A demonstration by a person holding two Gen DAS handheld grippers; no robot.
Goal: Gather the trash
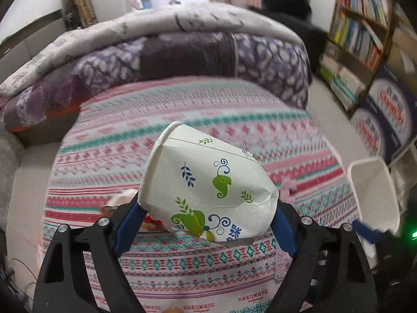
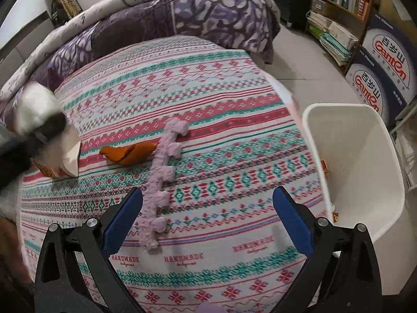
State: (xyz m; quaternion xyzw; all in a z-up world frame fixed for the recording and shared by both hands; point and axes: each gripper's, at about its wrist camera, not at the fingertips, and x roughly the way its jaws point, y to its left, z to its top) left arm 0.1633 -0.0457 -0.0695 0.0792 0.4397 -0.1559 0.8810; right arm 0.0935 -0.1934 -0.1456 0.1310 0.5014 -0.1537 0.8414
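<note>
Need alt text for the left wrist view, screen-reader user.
The left gripper holds a crumpled white paper cup printed with green and blue leaves, on its side between the blue pads, above a bed with a pink and teal patterned cover. A white bin stands at the right edge, a bookshelf behind.

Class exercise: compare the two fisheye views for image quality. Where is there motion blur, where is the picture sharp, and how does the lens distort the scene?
Left wrist view: the paper cup is sharp, while the bookshelf and white bin smear. Right wrist view: the patterned bedspread is crisp, and only the left gripper is blurred. Both views bow the stripes and darken at the corners.
</note>
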